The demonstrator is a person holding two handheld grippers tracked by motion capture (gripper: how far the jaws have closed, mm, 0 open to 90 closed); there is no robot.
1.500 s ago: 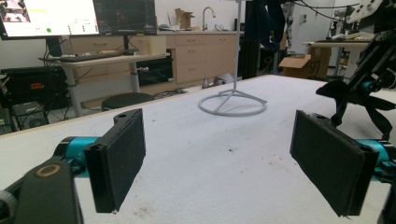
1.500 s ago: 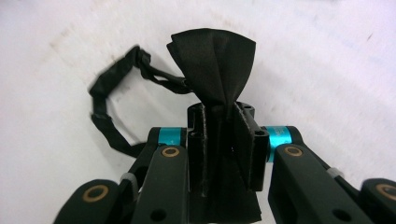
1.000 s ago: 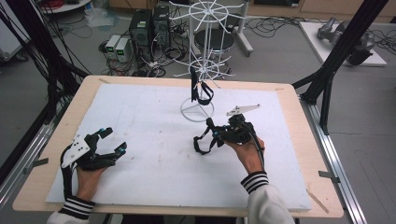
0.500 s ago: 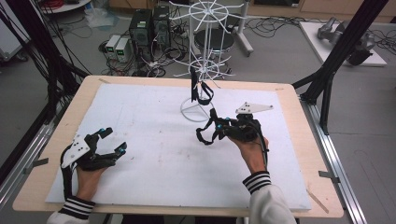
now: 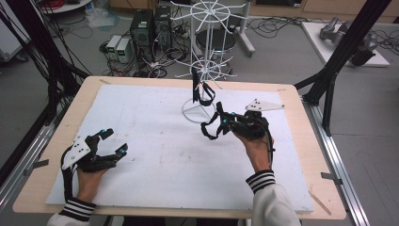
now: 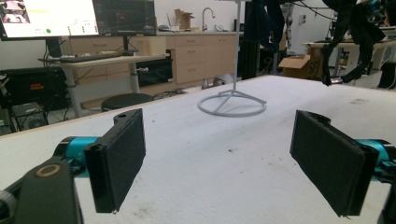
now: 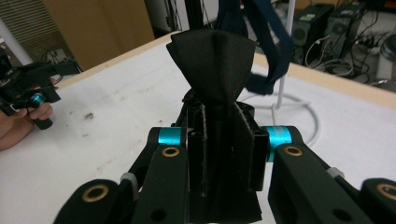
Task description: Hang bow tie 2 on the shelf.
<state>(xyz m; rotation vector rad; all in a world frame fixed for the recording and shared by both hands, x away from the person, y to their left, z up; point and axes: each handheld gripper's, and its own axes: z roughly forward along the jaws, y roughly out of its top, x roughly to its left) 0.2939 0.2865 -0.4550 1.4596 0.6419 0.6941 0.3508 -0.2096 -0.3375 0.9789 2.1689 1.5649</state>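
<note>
Right gripper: just near-right of the rack's base ring, lifted off the mat, jaws clamped on a black strap. In its own view the cloth fans up out of the jaws in a folded tuft.
Strap: a loop dangles from the jaws toward the mat in the high view; whether it touches the mat I cannot tell.
Rack: white wire stand at the far middle of the mat, with 2 tiers of spokes. 1 dark strap hangs from the lower tier, down beside the pole.
Left gripper: parked at the near left, well apart from the action. Its 2 pads stand wide, nothing between them, and the rack's base ring shows far ahead.
Mat: white, scuffed, covering most of the table.
Step, as I read it: carrying this strap to a spoke to hang it beside the other one.
Risk 1: the grip is on bunched cloth, not on the open loop, so the loop could miss the spoke tip and slide off.
Risk 2: the dangling end could snag the base ring or the hung strap on the way up, dragging that strap off its spoke.
Risk 3: the rack looks light; a sideways push from the jaws could tip or spin it.
Risk 4: letting go before the loop is over the spoke drops the strap onto the mat.
</note>
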